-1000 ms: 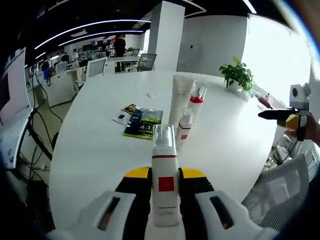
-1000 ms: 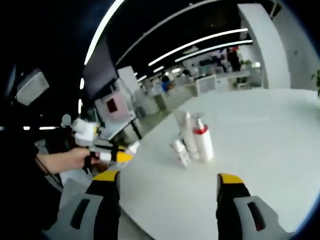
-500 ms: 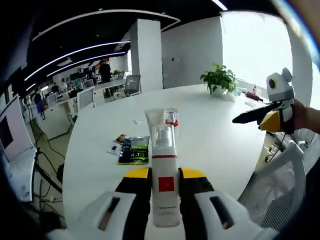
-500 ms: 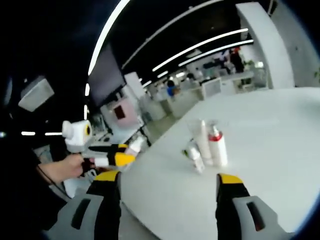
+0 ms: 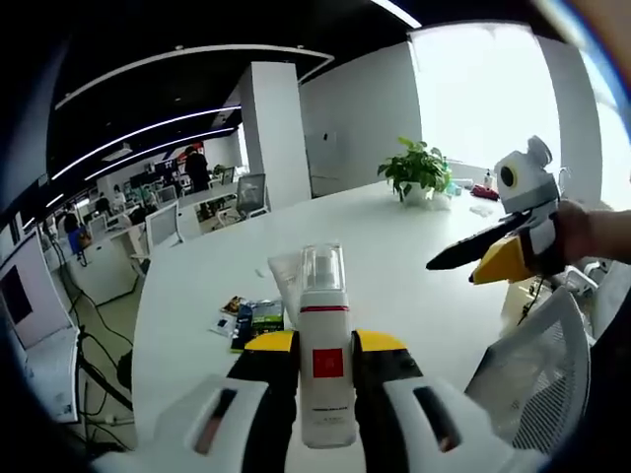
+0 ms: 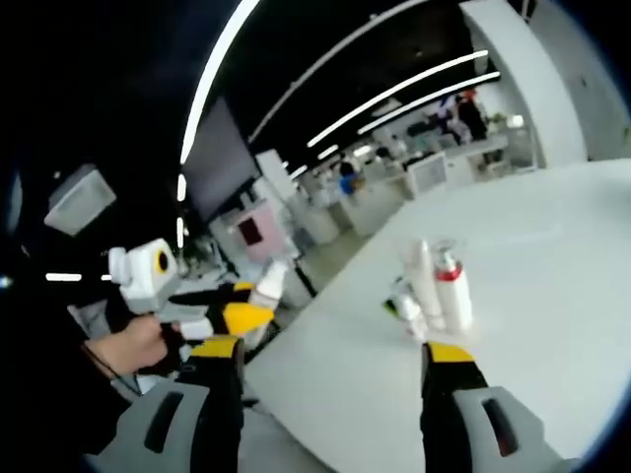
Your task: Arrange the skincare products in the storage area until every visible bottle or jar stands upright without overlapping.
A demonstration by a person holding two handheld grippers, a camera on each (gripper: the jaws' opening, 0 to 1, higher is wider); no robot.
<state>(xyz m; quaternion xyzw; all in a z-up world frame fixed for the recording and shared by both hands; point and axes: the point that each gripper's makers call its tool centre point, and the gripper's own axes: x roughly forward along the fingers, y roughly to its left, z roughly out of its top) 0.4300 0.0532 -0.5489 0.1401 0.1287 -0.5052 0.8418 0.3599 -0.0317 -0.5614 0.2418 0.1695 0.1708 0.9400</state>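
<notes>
Bottle (image 5: 325,360), still gripper-held (image 5: 326,347), now nearer camera.

Left hand-held gripper (image 5: 326,357) clamped on an upright pump bottle (image 5: 324,365) with red label, above a white table (image 5: 424,246). Tube (image 5: 287,284) and magazines (image 5: 251,320) behind. Right hand-held gripper (image 5: 471,258) at right; plant (image 5: 417,168) far back.

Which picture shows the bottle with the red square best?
The left gripper view. There the bottle stands big and close, clamped in the left gripper, with its red square and clear cap plain to see. In the right gripper view the same bottle is tiny and off to the side, so its label can't be made out.
</notes>
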